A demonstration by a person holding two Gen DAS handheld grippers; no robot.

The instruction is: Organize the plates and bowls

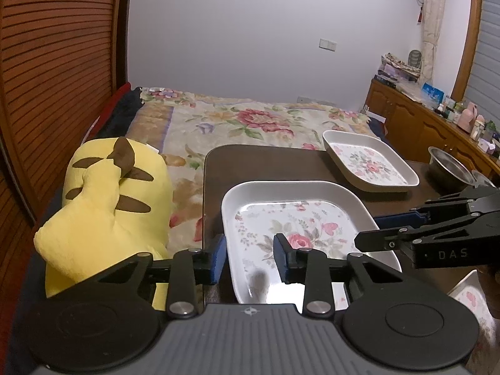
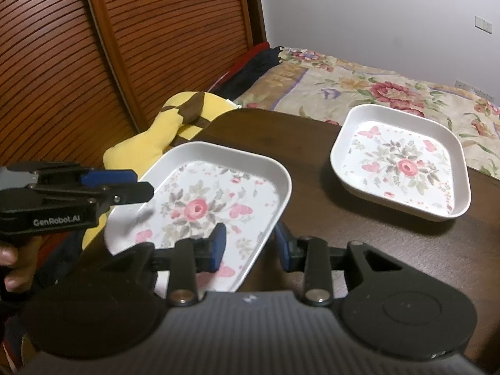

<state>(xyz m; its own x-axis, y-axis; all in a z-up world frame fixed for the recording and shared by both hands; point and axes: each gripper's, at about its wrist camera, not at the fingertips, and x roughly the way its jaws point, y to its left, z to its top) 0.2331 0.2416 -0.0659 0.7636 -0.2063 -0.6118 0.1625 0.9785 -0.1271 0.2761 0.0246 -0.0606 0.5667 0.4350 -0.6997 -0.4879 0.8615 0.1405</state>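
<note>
Two grippers straddling opposite rims of a floral dish (image 1: 293,231) — left gripper (image 1: 250,257) and right gripper (image 2: 248,247) both half-closed, contact unclear.

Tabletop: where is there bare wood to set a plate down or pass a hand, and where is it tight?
Bare brown table lies between the near floral plate and the far floral plate, and along the far edge behind the near plate. It is crowded at the near plate, straddled by the left gripper and right gripper, and around the steel bowl.
</note>
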